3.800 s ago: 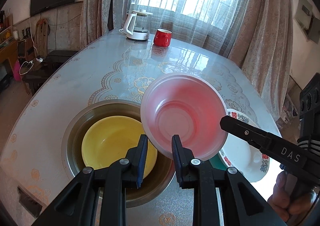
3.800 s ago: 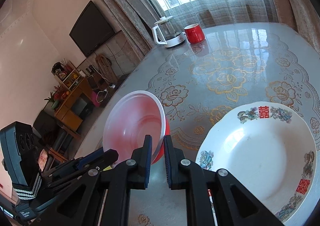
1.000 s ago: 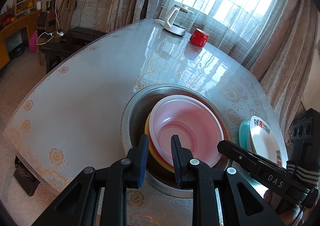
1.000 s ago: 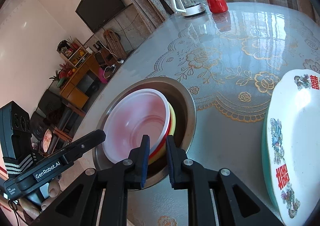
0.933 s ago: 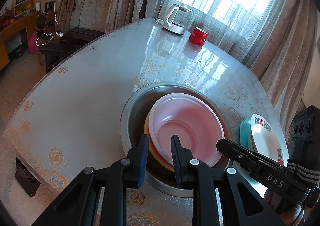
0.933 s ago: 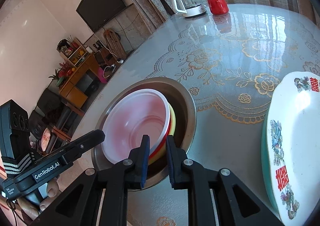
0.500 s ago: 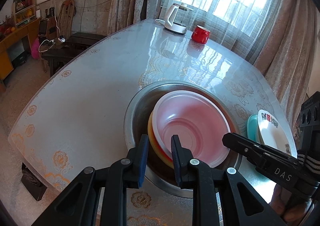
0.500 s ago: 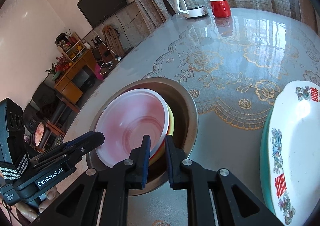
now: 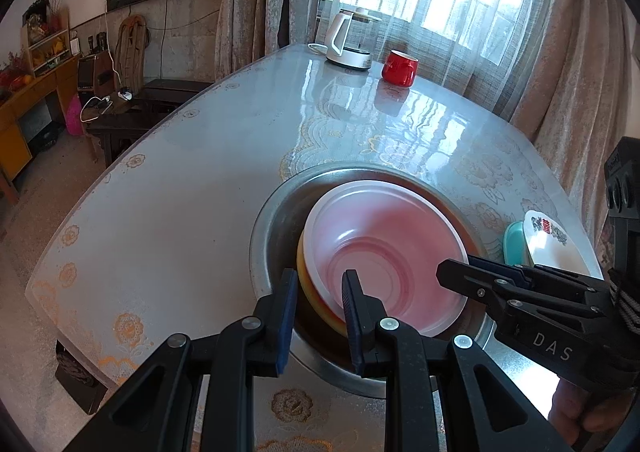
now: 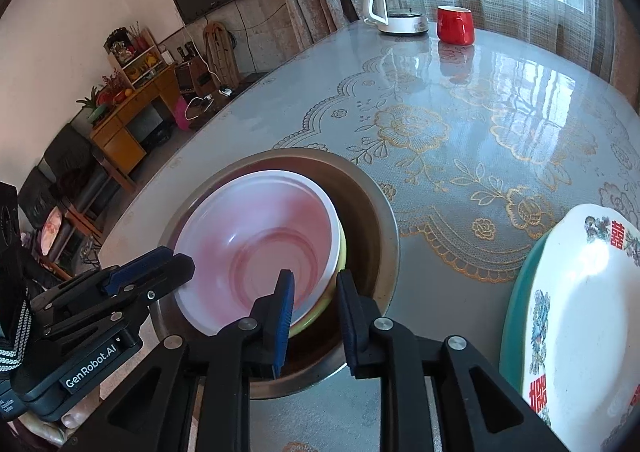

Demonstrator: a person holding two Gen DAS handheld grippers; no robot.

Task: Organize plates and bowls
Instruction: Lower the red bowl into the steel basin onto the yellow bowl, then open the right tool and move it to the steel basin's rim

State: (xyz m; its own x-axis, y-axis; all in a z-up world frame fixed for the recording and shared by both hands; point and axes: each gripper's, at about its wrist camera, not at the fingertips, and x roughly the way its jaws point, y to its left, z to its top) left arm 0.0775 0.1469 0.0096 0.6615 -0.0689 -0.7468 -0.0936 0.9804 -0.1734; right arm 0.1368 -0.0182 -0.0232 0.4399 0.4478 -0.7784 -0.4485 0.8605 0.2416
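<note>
Three bowls sit nested near the table's front edge: the pink bowl (image 9: 384,252) on top, tilted a little inside the yellow bowl (image 10: 338,252), and both resting in the steel basin (image 9: 276,219). Over at the table's right edge, the white patterned plate (image 10: 580,312) lies on a teal plate (image 10: 520,292), just beside the basin and clear of it.

Now the grippers. Left gripper (image 9: 320,292) hangs over the near rim of the pink bowl, jaws parted a modest way, the rim showing in the gap between them, and whether either pad touches it can't be told. Right gripper (image 10: 314,292) hovers at the stack's right-hand rim, jaws likewise parted a little, one finger over the pink bowl's wall and the other over the basin's inner side, gripping nothing that can be seen.

Farther off, toward the table's back edge by the window, a white kettle (image 9: 350,39) stands with a red mug (image 9: 400,67) just beside it. The table (image 9: 180,191) wears a glossy floral cover.
</note>
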